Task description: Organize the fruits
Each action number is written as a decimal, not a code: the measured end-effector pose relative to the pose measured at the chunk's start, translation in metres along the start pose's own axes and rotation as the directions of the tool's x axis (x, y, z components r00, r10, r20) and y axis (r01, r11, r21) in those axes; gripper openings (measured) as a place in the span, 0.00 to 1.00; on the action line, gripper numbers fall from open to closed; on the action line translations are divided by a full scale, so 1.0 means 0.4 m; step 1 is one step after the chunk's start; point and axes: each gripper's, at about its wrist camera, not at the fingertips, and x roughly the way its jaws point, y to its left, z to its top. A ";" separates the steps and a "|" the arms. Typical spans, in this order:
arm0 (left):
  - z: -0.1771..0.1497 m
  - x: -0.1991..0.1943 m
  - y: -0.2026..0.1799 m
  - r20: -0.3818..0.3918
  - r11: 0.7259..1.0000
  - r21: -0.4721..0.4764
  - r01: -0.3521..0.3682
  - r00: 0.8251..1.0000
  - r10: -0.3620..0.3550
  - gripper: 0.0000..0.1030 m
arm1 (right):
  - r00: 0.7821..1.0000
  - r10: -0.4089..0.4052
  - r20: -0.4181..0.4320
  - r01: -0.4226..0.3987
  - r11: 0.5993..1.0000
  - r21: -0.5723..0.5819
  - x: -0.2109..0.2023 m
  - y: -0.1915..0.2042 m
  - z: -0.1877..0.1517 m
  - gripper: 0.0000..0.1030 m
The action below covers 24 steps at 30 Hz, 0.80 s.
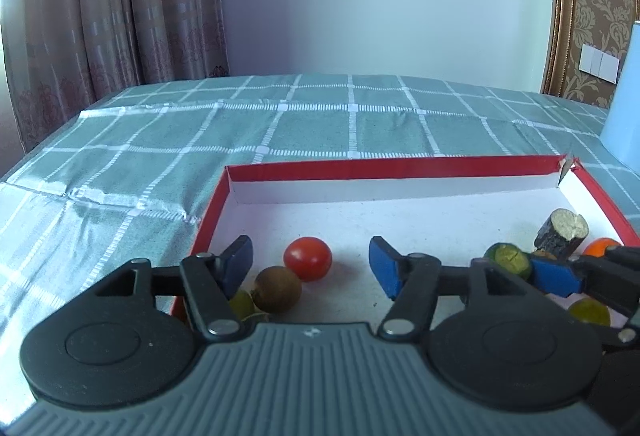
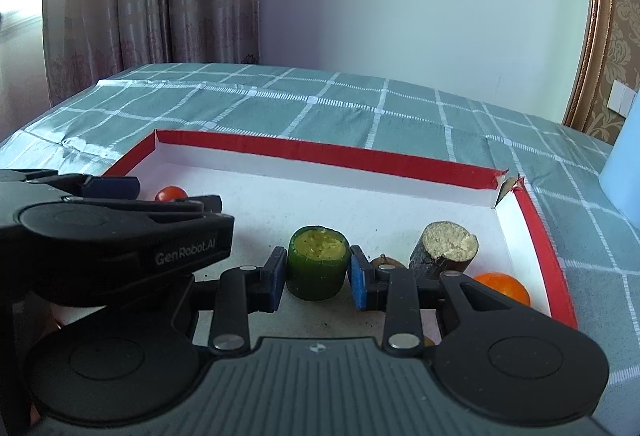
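A shallow box (image 1: 360, 165) with a red rim and white floor holds the fruit. My left gripper (image 1: 312, 266) stands open over its left part. A red cherry tomato (image 1: 308, 258) lies between its blue pads, untouched, with a brown round fruit (image 1: 277, 290) and a green grape (image 1: 242, 302) nearer the left finger. My right gripper (image 2: 317, 282) is shut on a green cut piece with a yellow top (image 2: 318, 264), which stands upright on the box floor. Right of it are a dark stalk piece (image 2: 444, 250) and an orange fruit (image 2: 502, 288).
The box rests on a green checked tablecloth (image 1: 280, 131). A pale blue object (image 1: 624, 107) stands just beyond the box's far right corner. A yellow-green grape (image 1: 590, 311) lies under the right gripper's arm. Curtains and a wall lie behind the table.
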 end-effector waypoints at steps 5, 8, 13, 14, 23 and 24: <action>-0.001 -0.009 0.008 0.002 1.000 -0.017 0.018 1.000 -0.018 0.67 | 1.000 0.013 -0.002 -0.013 1.000 0.026 -0.001 -0.012 -0.003 0.31; -0.003 -0.013 0.007 0.005 1.000 -0.012 0.021 1.000 -0.021 0.68 | 1.000 0.007 -0.003 -0.007 1.000 0.024 -0.002 -0.012 -0.004 0.31; -0.011 -0.033 0.013 0.021 0.999 -0.018 0.036 0.999 -0.036 0.73 | 1.000 0.006 0.016 -0.007 1.000 0.022 -0.012 -0.014 -0.006 0.40; -0.012 -0.037 0.015 0.025 0.999 -0.023 0.037 0.999 -0.037 0.73 | 1.000 -0.001 0.025 0.000 1.000 0.021 -0.018 -0.015 -0.007 0.45; -0.020 -0.067 0.026 0.046 0.998 -0.037 0.044 0.998 -0.043 0.74 | 0.999 0.008 0.046 -0.010 0.999 0.039 -0.042 -0.021 -0.012 0.57; -0.021 -0.073 0.028 0.050 0.998 -0.039 0.044 0.998 -0.042 0.76 | 0.999 0.007 0.049 -0.009 0.999 0.038 -0.045 -0.021 -0.013 0.58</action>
